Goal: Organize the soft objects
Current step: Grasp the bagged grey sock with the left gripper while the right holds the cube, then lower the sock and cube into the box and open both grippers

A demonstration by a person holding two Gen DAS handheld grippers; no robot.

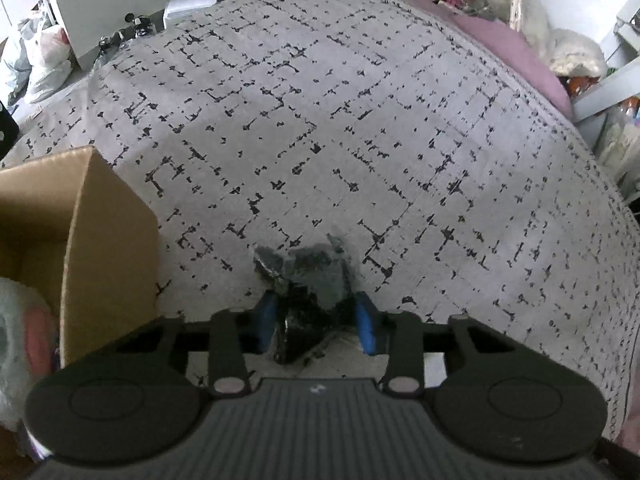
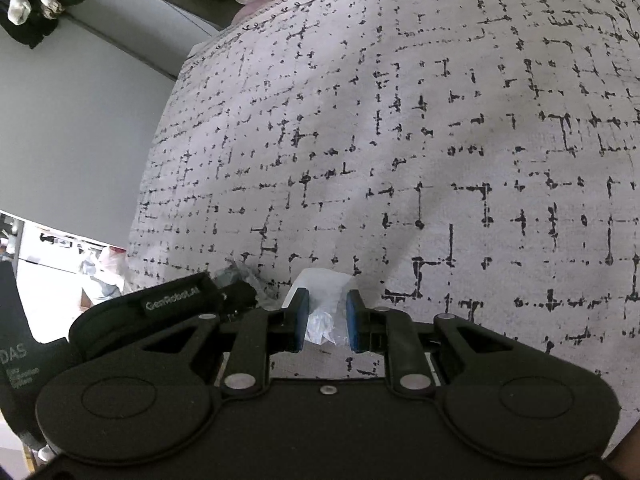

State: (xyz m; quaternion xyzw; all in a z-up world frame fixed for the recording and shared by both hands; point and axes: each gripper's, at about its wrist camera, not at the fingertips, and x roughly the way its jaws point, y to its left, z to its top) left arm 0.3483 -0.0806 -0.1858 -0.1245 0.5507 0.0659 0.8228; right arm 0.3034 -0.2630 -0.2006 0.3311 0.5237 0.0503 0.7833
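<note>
In the left wrist view a dark grey soft item in crinkly clear wrap (image 1: 308, 268) lies on the patterned grey bedspread (image 1: 320, 120). My left gripper (image 1: 316, 304) points steeply down at it, and both blue pads press on its sides. In the right wrist view my right gripper (image 2: 327, 300) is shut on a white soft item in clear plastic (image 2: 320, 280) that pokes out past the fingertips, just above the bedspread (image 2: 440, 140). The left gripper's body (image 2: 176, 300) shows close on the left there, with the dark item (image 2: 236, 276) at its tip.
An open cardboard box (image 1: 108, 240) stands at the left of the bed, with a pale bagged item (image 1: 16, 320) inside it. A pink pillow (image 1: 520, 52) and clutter lie beyond the far right edge. White plastic bags (image 1: 44, 60) sit on the floor at far left.
</note>
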